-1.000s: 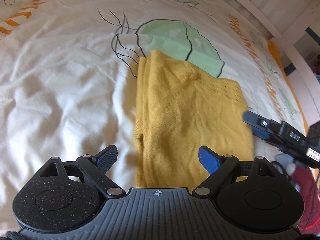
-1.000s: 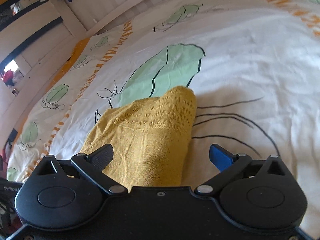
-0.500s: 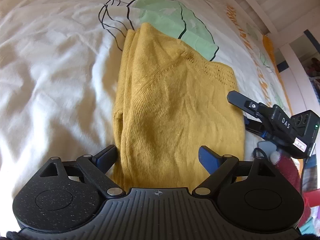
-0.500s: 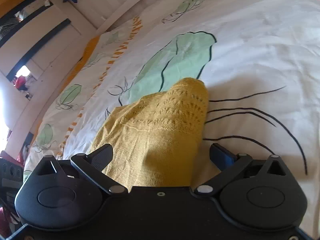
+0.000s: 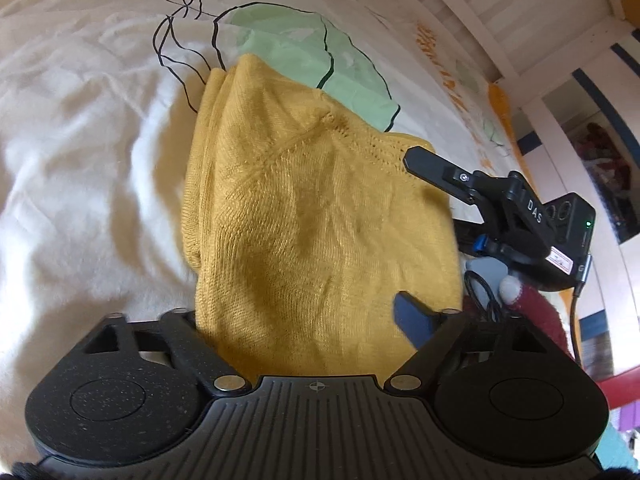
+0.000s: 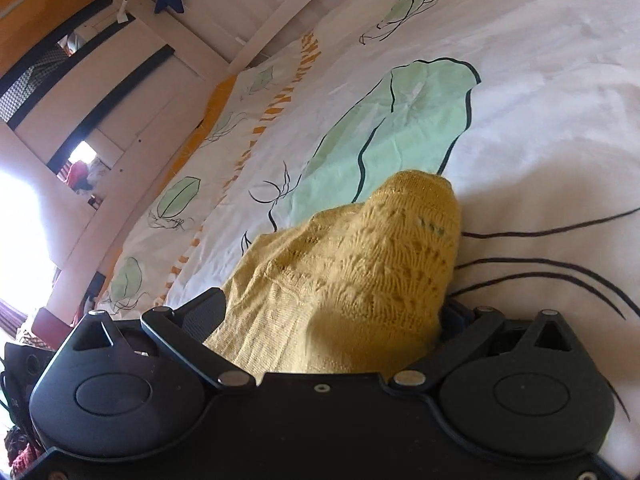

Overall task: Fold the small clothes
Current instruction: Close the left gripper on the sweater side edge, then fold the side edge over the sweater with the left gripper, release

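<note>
1. Knit fabric fills the lower middle of both wrist views: the yellow knitted garment (image 5: pixel 320 216) runs right up into each tool, so both claws are working its near edge.
2. In the left wrist view, the left claw (image 5: pixel 304 320) has its fingers wide apart with the garment lying between them; the blue pad (image 5: pixel 412 320) shows at the lower right of the cloth, while the other finger is hidden under the fabric. Nothing is pinched yet, as far as I can judge.
3. In the right wrist view, the right claw (image 6: pixel 332 316) also stands spread, its left finger (image 6: pixel 204 314) beside the cloth and the right one nearly buried under the lacy hem. Fabric bunches up between them, probably so a closing grip can catch several layers at once.
4. Further out in the left view, the right tool appears at centre right, one dark finger lying against the garment's far right corner, likely placed so both near corners can be carried over together.
5. Beyond that, the garment lies as a narrow folded strip on the bed sheet (image 5: pixel 80 160), its far end overlapping the green leaf print (image 5: pixel 304 48) in the upper middle.
6. Farthest off, a white slatted bed frame (image 5: pixel 480 20) borders the upper right.
</note>
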Available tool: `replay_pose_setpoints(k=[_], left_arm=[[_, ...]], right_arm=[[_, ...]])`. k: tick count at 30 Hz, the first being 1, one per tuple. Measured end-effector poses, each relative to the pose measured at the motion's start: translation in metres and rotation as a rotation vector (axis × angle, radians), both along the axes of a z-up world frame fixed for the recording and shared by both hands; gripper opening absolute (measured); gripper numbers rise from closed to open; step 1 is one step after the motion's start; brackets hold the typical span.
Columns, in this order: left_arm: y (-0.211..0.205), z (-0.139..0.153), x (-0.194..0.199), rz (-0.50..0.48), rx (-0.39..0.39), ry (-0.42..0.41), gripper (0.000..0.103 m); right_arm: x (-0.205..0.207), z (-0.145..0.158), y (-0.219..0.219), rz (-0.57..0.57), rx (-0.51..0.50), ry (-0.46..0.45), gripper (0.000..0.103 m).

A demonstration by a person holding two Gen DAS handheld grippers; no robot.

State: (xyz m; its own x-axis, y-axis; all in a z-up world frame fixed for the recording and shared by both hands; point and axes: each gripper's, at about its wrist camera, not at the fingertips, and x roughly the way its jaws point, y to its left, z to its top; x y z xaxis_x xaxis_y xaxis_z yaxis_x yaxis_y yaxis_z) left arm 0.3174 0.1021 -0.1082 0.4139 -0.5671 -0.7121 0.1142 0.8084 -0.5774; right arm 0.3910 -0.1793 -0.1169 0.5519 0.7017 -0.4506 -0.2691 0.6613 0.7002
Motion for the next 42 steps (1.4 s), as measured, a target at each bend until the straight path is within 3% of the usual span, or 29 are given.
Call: replay_pose_setpoints(k=[2, 6, 7, 8, 9, 10, 15, 18, 23, 28, 32, 35, 36, 38, 42], left_arm=[[0.001, 0.0, -0.001, 0.002, 0.006, 0.003, 0.065], [0.009, -0.003, -0.001, 0.024, -0.005, 0.029, 0.029], [0.012, -0.004, -0.001, 0.025, -0.02, 0.035, 0.025], [0.015, -0.006, 0.0, 0.025, -0.045, 0.047, 0.02], [0.016, -0.006, 0.0, 0.028, -0.063, 0.057, 0.018], [0.018, -0.005, -0.001, 0.026, -0.084, 0.059, 0.016], [0.017, 0.005, -0.015, -0.024, -0.147, 0.043, 0.015], [0.016, 0.006, -0.038, -0.039, -0.188, 0.078, 0.015], [0.006, 0.012, -0.095, -0.112, -0.173, 0.102, 0.015], [-0.001, 0.015, -0.155, -0.154, -0.165, 0.112, 0.015], [-0.003, 0.013, -0.187, -0.146, -0.077, 0.086, 0.016], [-0.001, 0.012, -0.201, -0.101, 0.039, 0.05, 0.018], [0.0, 0.01, -0.205, -0.09, 0.071, 0.041, 0.023], [-0.001, 0.012, -0.216, -0.074, 0.12, 0.01, 0.024], [-0.008, 0.024, -0.235, -0.065, 0.203, -0.082, 0.023]], right_arm=[[-0.005, 0.0, -0.001, 0.02, -0.001, -0.017, 0.103], [-0.014, -0.001, -0.005, 0.043, -0.006, -0.052, 0.102], [-0.015, 0.0, -0.005, 0.045, -0.008, -0.054, 0.102], [-0.015, 0.001, -0.004, 0.041, -0.019, -0.049, 0.094], [-0.013, 0.002, -0.003, 0.026, -0.048, -0.032, 0.06], [-0.011, 0.003, -0.003, 0.002, -0.086, 0.002, 0.044], [-0.022, 0.017, -0.007, -0.058, -0.078, 0.08, 0.044], [-0.047, 0.031, -0.01, -0.063, -0.08, 0.095, 0.044], [-0.103, 0.047, -0.016, -0.034, -0.154, 0.131, 0.044], [-0.158, 0.047, -0.024, -0.021, -0.162, 0.189, 0.045], [-0.187, 0.048, -0.028, -0.045, -0.179, 0.191, 0.051], [-0.198, 0.053, -0.032, -0.131, -0.224, 0.161, 0.057], [-0.202, 0.057, -0.035, -0.165, -0.256, 0.143, 0.061], [-0.207, 0.062, -0.04, -0.228, -0.314, 0.115, 0.069], [-0.217, 0.066, -0.047, -0.297, -0.343, 0.075, 0.069]])
